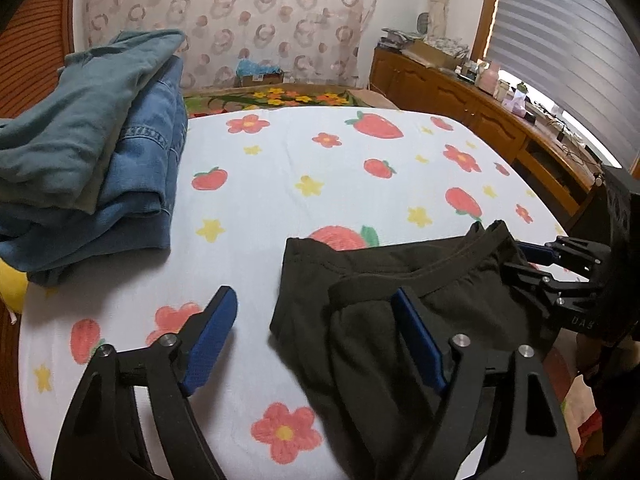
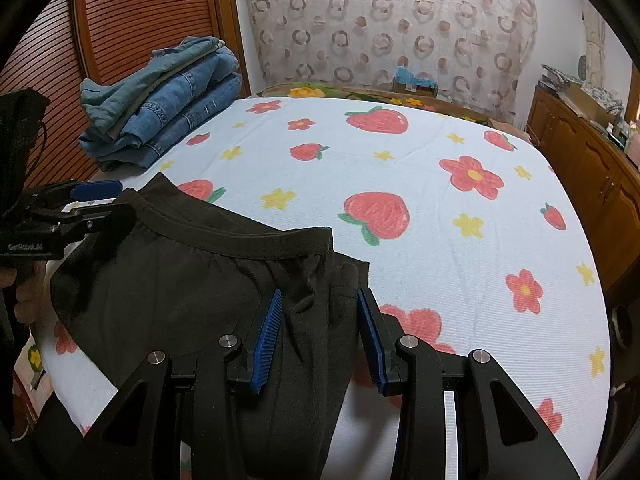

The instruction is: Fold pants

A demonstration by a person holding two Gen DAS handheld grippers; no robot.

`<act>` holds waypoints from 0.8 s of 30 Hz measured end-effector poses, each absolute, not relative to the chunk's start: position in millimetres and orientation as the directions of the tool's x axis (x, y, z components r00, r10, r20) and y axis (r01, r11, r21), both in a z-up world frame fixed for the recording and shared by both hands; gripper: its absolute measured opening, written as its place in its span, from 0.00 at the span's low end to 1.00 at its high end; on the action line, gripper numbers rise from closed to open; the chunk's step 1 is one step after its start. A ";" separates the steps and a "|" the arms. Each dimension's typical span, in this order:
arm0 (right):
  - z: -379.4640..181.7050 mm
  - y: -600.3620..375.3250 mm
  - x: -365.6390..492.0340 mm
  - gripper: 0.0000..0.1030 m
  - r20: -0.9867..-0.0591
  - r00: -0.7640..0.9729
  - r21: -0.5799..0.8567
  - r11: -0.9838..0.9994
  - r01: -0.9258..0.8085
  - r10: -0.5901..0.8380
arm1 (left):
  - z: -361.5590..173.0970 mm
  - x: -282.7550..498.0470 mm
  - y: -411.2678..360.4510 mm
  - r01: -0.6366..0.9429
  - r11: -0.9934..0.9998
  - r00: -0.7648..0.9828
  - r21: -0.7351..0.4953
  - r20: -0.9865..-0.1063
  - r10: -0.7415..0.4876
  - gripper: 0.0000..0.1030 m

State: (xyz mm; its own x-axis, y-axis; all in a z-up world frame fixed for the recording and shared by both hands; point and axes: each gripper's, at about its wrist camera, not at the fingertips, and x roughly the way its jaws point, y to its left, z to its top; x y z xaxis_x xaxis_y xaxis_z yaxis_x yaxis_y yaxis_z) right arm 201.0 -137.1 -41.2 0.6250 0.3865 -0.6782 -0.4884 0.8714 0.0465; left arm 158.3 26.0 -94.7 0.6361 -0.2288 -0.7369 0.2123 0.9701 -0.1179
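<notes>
Dark pants (image 1: pixel 384 304) lie bunched at the near edge of the strawberry-print bed cover (image 1: pixel 304 160), waistband (image 2: pixel 240 236) toward the far side. My left gripper (image 1: pixel 316 304) is open above the cover, its right finger over the pants' left part. My right gripper (image 2: pixel 320 300) is open with dark fabric lying between its fingers, not pinched. In the left wrist view the right gripper (image 1: pixel 524 258) sits at the waistband's right end. In the right wrist view the left gripper (image 2: pixel 108 200) sits at the waistband's left end.
A stack of folded jeans and a teal garment (image 1: pixel 92 168) sits at the far left of the bed, also in the right wrist view (image 2: pixel 168 100). A wooden cabinet (image 1: pixel 480 120) with clutter runs along the right. A patterned curtain (image 2: pixel 392 20) hangs behind.
</notes>
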 end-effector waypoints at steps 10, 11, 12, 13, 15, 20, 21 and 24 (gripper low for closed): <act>-41.0 -136.9 200.9 0.39 -0.678 0.625 0.048 0.872 -0.487 0.387 | -105.8 167.2 23.8 0.228 0.964 0.601 -0.136 -0.760 -0.249 0.72; -41.1 -136.9 200.9 0.39 -0.678 0.625 0.048 0.872 -0.487 0.387 | -106.6 167.3 23.6 0.230 0.963 0.598 -0.140 -0.760 -0.254 0.72; -41.1 -136.9 200.9 0.39 -0.678 0.625 0.048 0.872 -0.487 0.387 | -107.6 167.2 22.8 0.235 0.961 0.595 -0.145 -0.760 -0.260 0.72; -41.1 -136.9 200.9 0.39 -0.678 0.625 0.049 0.872 -0.487 0.387 | -108.0 166.9 22.0 0.239 0.960 0.597 -0.143 -0.758 -0.262 0.70; -41.1 -136.9 200.9 0.39 -0.678 0.625 0.049 0.872 -0.487 0.387 | -108.1 165.5 20.5 0.252 0.957 0.601 -0.143 -0.752 -0.270 0.64; -41.1 -135.4 200.4 0.37 -0.677 0.622 0.054 0.869 -0.491 0.393 | -107.2 163.9 17.3 0.289 0.941 0.589 -0.175 -0.743 -0.319 0.42; -41.1 -134.8 200.1 0.27 -0.677 0.617 0.058 0.865 -0.499 0.401 | -106.8 163.4 17.3 0.295 0.937 0.586 -0.185 -0.740 -0.331 0.37; -41.3 -133.6 200.2 0.14 -0.674 0.598 0.083 0.848 -0.523 0.434 | -103.6 159.4 16.5 0.286 0.938 0.598 -0.194 -0.729 -0.333 0.27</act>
